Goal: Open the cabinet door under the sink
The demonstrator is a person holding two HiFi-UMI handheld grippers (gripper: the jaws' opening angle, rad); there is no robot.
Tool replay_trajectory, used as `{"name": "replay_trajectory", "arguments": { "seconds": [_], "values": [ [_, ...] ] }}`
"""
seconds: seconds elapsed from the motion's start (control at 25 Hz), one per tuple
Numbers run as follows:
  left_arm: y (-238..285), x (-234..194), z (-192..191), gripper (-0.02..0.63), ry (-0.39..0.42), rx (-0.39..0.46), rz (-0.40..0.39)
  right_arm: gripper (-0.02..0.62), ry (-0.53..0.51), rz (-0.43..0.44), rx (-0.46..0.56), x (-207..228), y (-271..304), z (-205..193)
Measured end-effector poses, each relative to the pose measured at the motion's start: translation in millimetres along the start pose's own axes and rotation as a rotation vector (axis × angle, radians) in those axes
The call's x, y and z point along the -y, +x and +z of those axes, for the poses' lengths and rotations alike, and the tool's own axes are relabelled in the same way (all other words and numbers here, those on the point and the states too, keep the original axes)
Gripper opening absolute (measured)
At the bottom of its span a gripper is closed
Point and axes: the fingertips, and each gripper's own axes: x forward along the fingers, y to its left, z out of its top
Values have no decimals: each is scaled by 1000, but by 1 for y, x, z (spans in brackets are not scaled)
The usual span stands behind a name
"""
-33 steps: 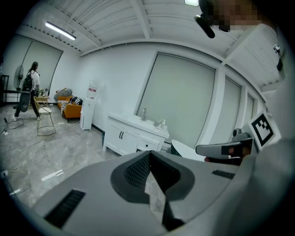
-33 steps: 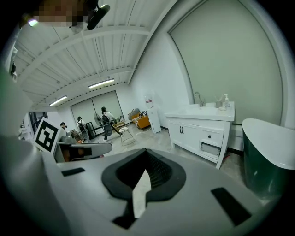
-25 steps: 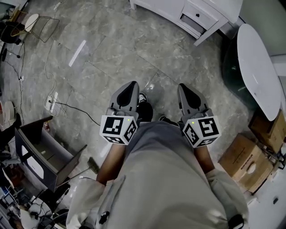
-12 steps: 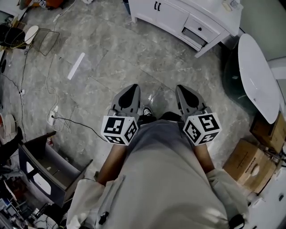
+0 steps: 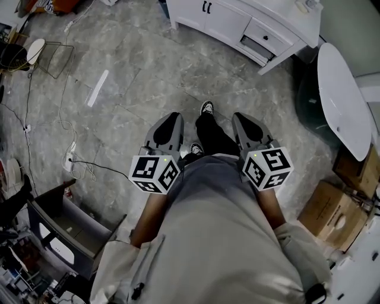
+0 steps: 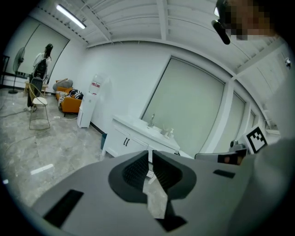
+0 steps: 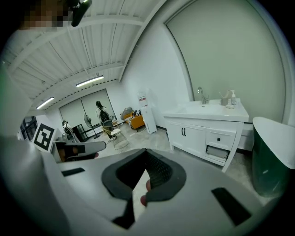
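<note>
The cabinet door [image 7: 184, 133] under the sink [image 7: 208, 109] is standing closed, well across the room: a flat, white-painted panel with a slim dark handle [image 5: 208, 8]. Glossy grey marbled floor [image 5: 148, 65] is lying between it and the person. The left gripper [image 5: 171, 119] and right gripper [image 5: 244, 119], smooth grey shells with ribbed dark pads [image 6: 134, 171], are both clenched on nothing and riding low at the hips. I'd guess that is just for the walk over.

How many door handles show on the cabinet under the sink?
2: left handle and right handle, side by side where the cabinet doors meet. None looks hidden.
</note>
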Motion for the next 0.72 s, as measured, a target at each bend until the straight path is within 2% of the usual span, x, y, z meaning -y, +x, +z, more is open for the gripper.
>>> {"name": "replay_trajectory", "arguments": {
  "seconds": [0.12, 0.36, 0.72],
  "values": [
    [15, -12, 5, 25, -22, -2, 0, 11, 0, -19, 12, 10, 16, 8],
    [62, -37, 29, 8, 11, -17, 23, 11, 18, -37, 22, 40, 60, 37],
    [152, -65, 72, 8, 22, -35, 33, 11, 30, -19, 2, 89, 141, 90]
  ]
}}
